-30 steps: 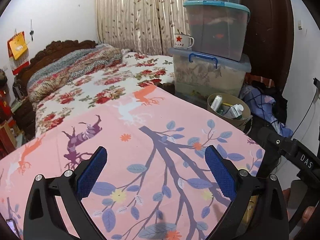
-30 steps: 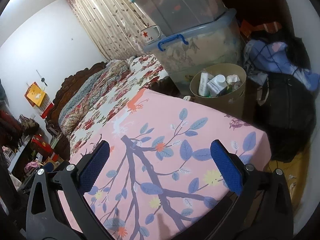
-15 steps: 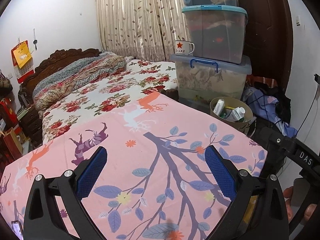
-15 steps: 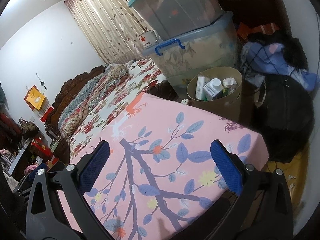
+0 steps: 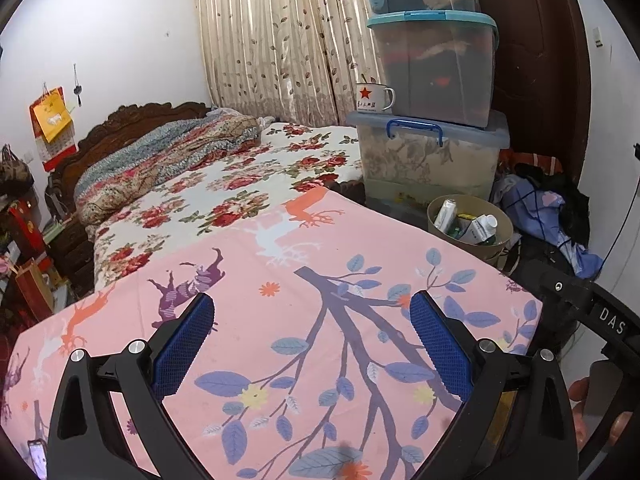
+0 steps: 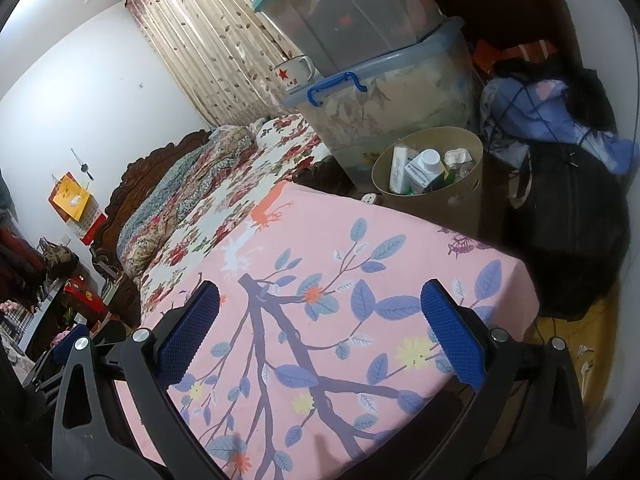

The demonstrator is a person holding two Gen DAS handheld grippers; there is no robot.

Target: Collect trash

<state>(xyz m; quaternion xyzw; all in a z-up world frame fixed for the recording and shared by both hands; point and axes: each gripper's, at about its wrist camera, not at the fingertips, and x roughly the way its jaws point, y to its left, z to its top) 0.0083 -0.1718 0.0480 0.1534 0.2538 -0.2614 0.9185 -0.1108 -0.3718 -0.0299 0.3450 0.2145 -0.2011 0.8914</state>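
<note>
A tan round trash bin (image 5: 500,245) (image 6: 460,204) stands on the floor past the far right corner of the pink cloth-covered table (image 5: 320,320) (image 6: 360,280). It holds bottles and a white carton (image 6: 424,168). My left gripper (image 5: 310,308) hangs open over the pink cloth, with nothing between its blue pads. Over the same cloth my right gripper (image 6: 320,300) is open and empty too. The right gripper's black body shows at the right edge of the left wrist view. No loose trash shows on the cloth.
Stacked plastic storage boxes (image 5: 432,120) (image 6: 380,80) with a star mug (image 5: 374,97) stand behind the bin. A floral bed (image 5: 224,184) lies beyond the table. A dark bag (image 6: 568,232) and a heap of clothes (image 5: 540,208) sit at the right by the wall.
Both cameras have pulled back and risen a little, so more of the pink cloth and room shows. Both grippers stay open and empty.
</note>
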